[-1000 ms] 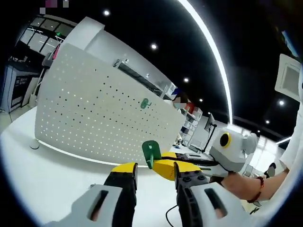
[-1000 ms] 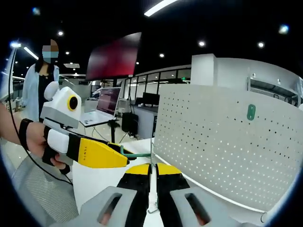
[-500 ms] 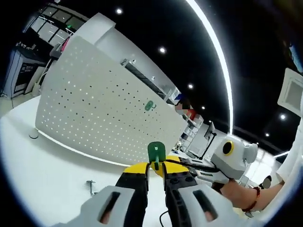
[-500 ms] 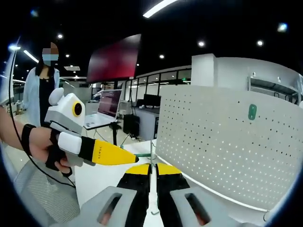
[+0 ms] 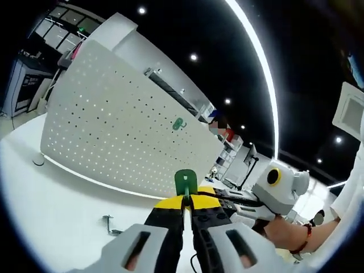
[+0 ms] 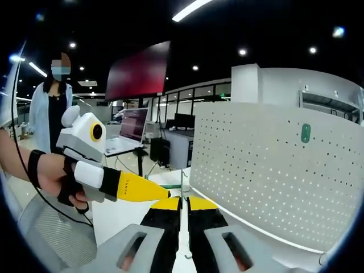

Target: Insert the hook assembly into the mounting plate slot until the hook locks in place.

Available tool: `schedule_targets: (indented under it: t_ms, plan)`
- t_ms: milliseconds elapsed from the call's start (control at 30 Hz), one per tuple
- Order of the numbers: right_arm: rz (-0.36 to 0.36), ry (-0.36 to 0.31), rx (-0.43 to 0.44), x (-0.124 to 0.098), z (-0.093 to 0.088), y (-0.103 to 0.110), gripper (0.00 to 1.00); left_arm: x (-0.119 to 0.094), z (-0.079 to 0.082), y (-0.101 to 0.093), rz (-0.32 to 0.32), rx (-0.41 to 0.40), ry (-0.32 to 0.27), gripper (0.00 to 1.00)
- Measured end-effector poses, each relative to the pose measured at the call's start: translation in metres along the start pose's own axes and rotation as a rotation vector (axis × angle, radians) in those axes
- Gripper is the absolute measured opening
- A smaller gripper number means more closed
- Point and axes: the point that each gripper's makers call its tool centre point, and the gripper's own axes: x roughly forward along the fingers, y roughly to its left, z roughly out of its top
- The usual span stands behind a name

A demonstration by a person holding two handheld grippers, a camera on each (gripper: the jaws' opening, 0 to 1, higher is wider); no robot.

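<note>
In the left gripper view, my left tongs (image 5: 186, 200) are clamped on the green hook (image 5: 185, 183), its flat tab standing up from the tips. The white board with holes (image 5: 114, 131) stands well apart, with bare table (image 5: 51, 205) between (a metal bracket (image 5: 109, 224) lies there).

In the right gripper view, my right tongs (image 6: 182, 200) are pressed together on the hook's thin rod (image 6: 182, 185), upright. The board's left edge (image 6: 192, 165) is near.

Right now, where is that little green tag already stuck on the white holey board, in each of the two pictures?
Left gripper view: the green hook sits just right of centre, on the upper right part of the pegboard.
Right gripper view: the same green hook sits at the far right, high on the pegboard.
Shared landmark: the white pegboard itself, standing on the white table.
</note>
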Motion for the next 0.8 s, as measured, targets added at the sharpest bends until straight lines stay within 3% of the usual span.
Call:
schedule_targets:
  t_ms: [400, 500, 800]
  plan:
    - [0.009, 0.007, -0.019, -0.0013, -0.0038, 0.0006, 0.02, 0.0008, -0.0040, -0.0002, -0.005, -0.008, 0.027, 0.03]
    - [0.012, 0.006, -0.014, -0.0017, -0.0037, 0.0001, 0.03, 0.0008, -0.0039, -0.0021, -0.010, 0.037, 0.025, 0.02]
    - [0.012, 0.013, -0.036, -0.0028, -0.0041, 0.0008, 0.04, 0.0013, -0.0032, -0.0031, -0.010, 0.074, 0.038, 0.02]
